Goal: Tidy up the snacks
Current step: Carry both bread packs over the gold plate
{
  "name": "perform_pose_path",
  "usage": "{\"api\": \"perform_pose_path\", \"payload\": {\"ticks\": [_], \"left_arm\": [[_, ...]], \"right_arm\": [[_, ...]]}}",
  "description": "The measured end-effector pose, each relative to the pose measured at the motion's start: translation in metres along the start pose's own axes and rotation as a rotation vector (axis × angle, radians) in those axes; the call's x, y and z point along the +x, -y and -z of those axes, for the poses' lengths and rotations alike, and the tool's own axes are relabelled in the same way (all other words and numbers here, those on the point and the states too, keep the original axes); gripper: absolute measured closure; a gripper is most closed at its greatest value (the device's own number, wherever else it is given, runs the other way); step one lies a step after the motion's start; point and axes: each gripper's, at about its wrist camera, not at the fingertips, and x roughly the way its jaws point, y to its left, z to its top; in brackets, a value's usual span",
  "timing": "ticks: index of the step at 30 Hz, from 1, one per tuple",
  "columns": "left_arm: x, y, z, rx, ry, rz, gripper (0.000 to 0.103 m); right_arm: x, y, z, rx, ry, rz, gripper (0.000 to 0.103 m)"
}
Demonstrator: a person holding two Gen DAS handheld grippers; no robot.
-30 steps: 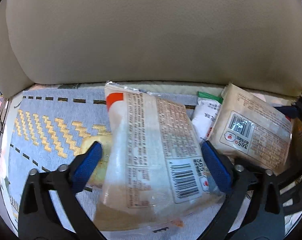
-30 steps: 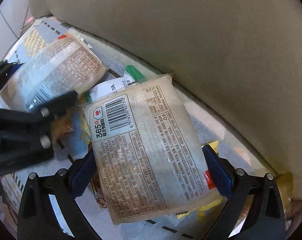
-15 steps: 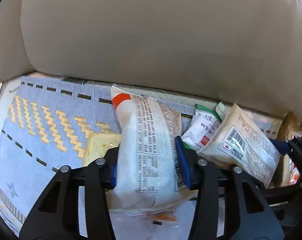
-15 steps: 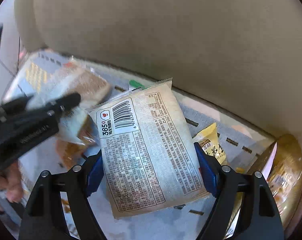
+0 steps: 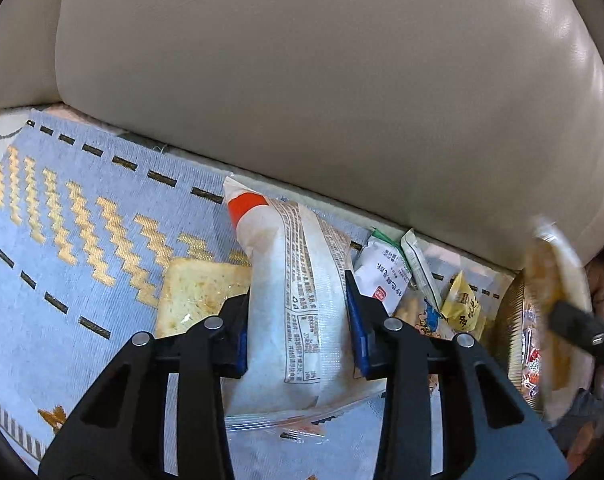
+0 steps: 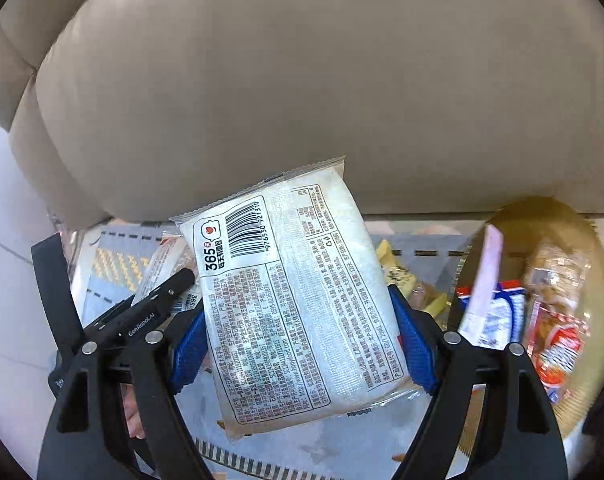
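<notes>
Between the blue pads of each gripper 1 snack pack is clamped: left gripper (image 5: 297,332) on the bread pack (image 5: 289,300), right gripper (image 6: 302,344) on the barcode pack (image 6: 289,304); transfer step judged in hand, the basket (image 6: 582,240) right of the right gripper to be approached next

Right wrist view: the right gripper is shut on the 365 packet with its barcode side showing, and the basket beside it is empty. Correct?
Not quite. The right gripper is shut on the 365 packet, barcode side showing, but the basket is not empty: the right wrist view shows several snack packets in it.

"365" (barcoded) on pale packet (image 6: 297,300); "GenRoboAI", gripper (image 6: 157,312)
</notes>
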Motion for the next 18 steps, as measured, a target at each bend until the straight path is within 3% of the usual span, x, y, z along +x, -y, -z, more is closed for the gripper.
{"api": "perform_pose_path", "payload": {"ticks": [6, 11, 18], "left_arm": [[-0.034, 0.025, -0.013, 0.005, 0.028, 0.075, 0.066], [-0.061, 0.026, -0.019, 0.008, 0.075, 0.169, 0.066], [-0.066, 0.036, -0.016, 0.078, 0.077, 0.119, 0.066]], "right_arm": [[-0.027, 0.022, 0.015, 0.24, 0.062, -0.089, 0.024], [-0.035, 0.021, 0.017, 0.163, 0.092, 0.057, 0.024], [-0.026, 0.065, 0.025, 0.269, 0.067, 0.056, 0.024]]}}
